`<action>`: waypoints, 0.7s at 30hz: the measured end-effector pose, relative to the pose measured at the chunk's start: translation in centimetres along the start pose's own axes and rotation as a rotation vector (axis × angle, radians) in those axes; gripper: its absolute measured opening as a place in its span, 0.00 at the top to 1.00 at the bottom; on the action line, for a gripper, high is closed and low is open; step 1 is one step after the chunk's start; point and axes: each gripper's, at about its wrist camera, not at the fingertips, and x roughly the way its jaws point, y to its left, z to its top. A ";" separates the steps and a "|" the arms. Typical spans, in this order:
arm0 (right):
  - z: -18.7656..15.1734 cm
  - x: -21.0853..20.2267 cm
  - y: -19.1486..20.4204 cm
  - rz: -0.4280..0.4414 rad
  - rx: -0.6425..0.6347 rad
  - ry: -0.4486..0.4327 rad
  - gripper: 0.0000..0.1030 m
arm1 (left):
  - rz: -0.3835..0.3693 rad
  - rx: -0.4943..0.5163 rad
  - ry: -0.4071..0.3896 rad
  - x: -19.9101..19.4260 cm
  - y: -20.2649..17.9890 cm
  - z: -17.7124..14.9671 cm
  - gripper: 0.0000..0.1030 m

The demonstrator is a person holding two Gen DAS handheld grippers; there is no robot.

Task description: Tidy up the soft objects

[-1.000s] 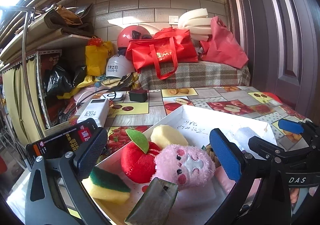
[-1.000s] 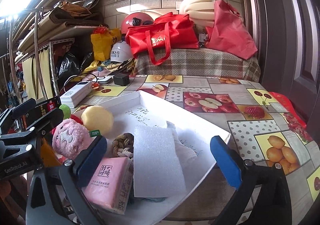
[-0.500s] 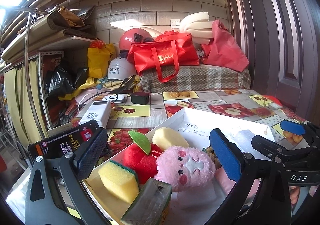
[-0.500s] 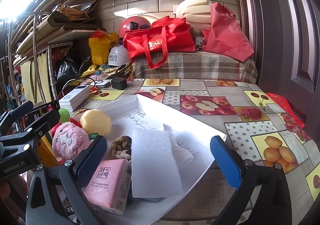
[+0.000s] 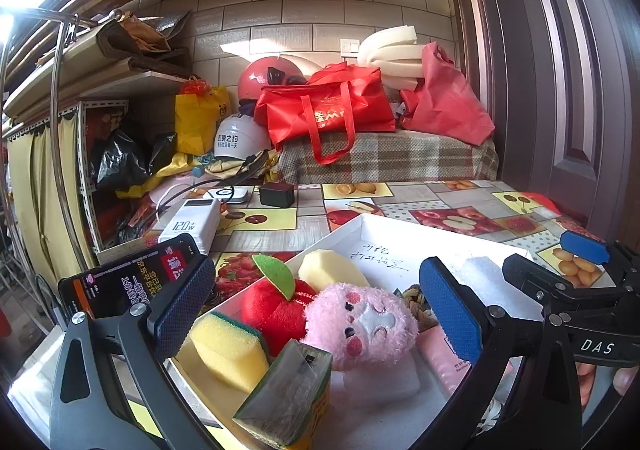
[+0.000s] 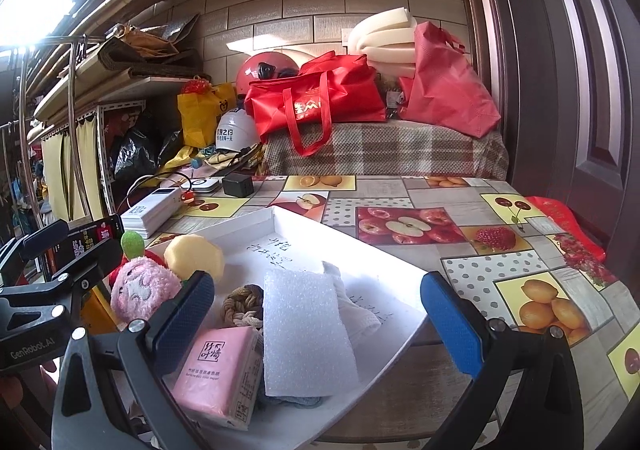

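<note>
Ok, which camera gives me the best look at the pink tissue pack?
The right wrist view. The pink tissue pack lies near the camera in the white tray, its printed top fully visible. In the left wrist view, only a strip of it shows behind the left gripper's right finger.

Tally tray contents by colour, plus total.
In the white tray:
Pink: 2, plush toy, tissue pack
Yellow: 2, sponge, foam lump
Red: 1, plush apple
White: 2, foam sheet, cloth
Brown: 1, rope knot
Green: 1, carton
Total: 9; more may be hidden.
</note>
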 end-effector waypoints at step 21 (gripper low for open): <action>-2.4 -5.0 -3.7 -0.069 0.022 0.091 0.00 | -0.060 0.024 0.054 -4.5 -4.3 -1.5 0.00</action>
